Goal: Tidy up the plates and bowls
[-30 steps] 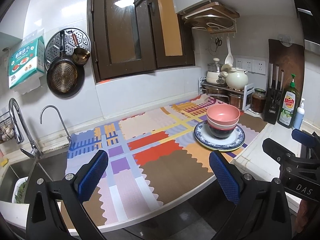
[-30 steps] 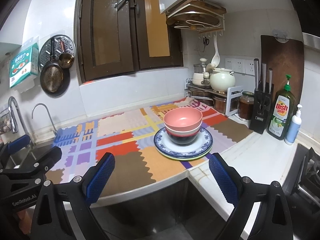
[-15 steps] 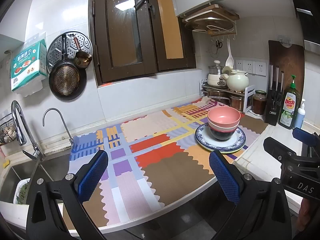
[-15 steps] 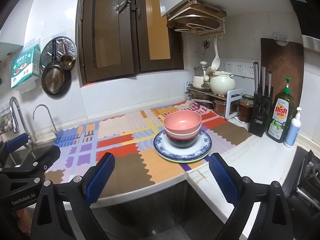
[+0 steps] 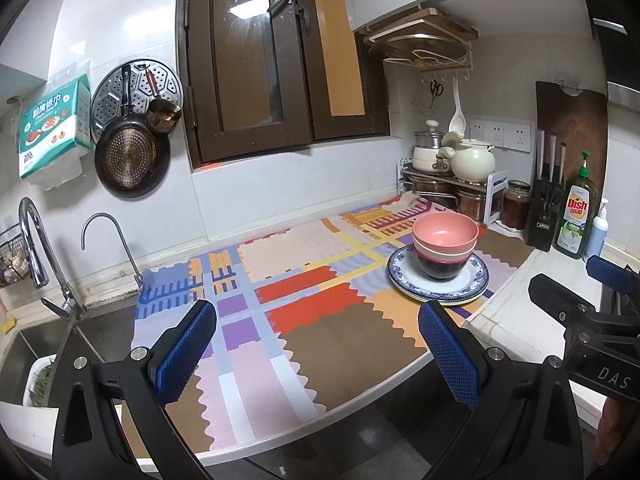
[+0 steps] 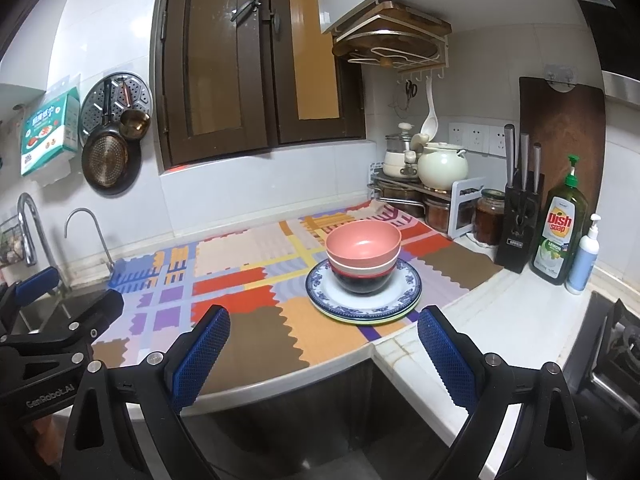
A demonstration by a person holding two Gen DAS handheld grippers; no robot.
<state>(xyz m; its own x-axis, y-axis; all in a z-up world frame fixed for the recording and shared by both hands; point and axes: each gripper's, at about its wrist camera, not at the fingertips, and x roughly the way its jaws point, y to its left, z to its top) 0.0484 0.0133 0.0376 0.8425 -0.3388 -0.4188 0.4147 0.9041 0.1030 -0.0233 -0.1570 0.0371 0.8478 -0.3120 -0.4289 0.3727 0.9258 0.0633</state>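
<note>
A stack of bowls, pink on top (image 5: 445, 233) (image 6: 363, 243) and dark at the bottom, stands on a pile of blue-rimmed plates (image 5: 476, 280) (image 6: 408, 286) on the colourful mat at the right of the counter. My left gripper (image 5: 318, 350) is open and empty, held off the counter's front edge, left of the stack. My right gripper (image 6: 322, 354) is open and empty, in front of the stack and short of the counter edge. Each gripper shows at the side of the other's view.
A sink with two taps (image 5: 38, 248) lies at the left. Pots on a rack (image 6: 432, 168), a jar, a knife block (image 6: 520, 216), a dish soap bottle (image 6: 560, 236) and a pump bottle stand at the right. Pans hang on the wall. A stove (image 6: 616, 344) is at the far right.
Both grippers have drawn back a little from the counter and risen slightly; the stack looks a bit smaller and further off. Nothing on the counter has moved.
</note>
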